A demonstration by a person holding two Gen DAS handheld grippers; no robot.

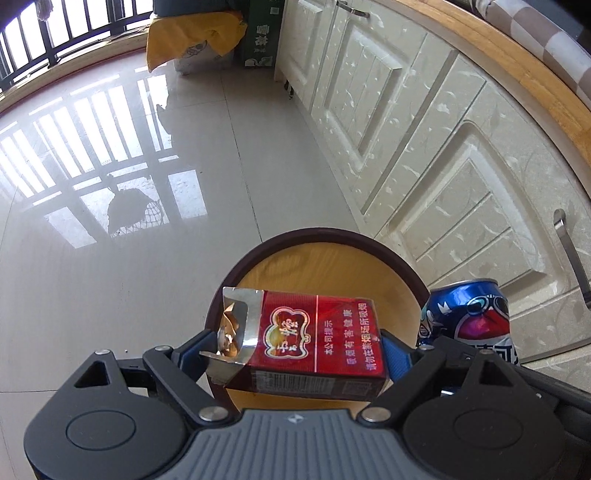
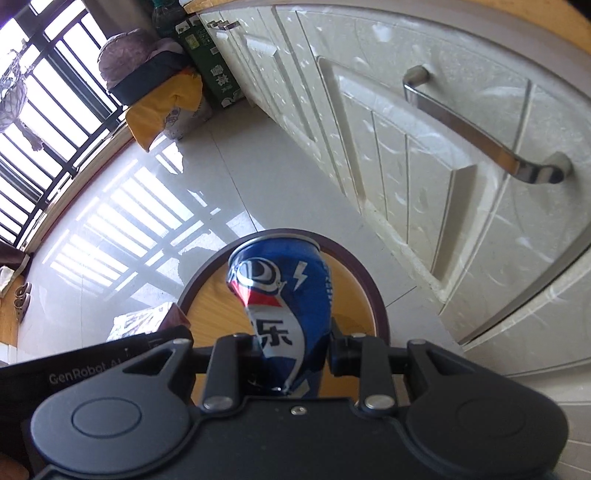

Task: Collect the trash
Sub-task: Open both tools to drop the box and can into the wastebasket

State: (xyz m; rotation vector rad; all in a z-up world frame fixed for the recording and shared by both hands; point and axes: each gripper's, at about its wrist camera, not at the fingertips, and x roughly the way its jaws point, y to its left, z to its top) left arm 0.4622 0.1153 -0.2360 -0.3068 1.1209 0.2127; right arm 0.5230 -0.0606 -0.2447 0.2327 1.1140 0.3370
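Note:
My left gripper (image 1: 295,349) is shut on a red cigarette pack (image 1: 314,339) with torn silver foil at its open end, held sideways above a round bin (image 1: 391,258) with a dark rim and yellow-orange inside. My right gripper (image 2: 291,350) is shut on a dented blue Pepsi can (image 2: 284,299), held upright over the same bin (image 2: 364,275). The can also shows at the right of the left wrist view (image 1: 469,317). The left gripper's body and the pack's foil end (image 2: 144,321) show at the lower left of the right wrist view.
Cream cabinet doors (image 1: 424,147) with metal handles (image 2: 476,136) run along the right. A glossy tiled floor (image 1: 129,184) spreads left toward a barred window (image 2: 44,92). A yellow bag (image 1: 195,37) and a green box (image 1: 262,33) stand at the far end.

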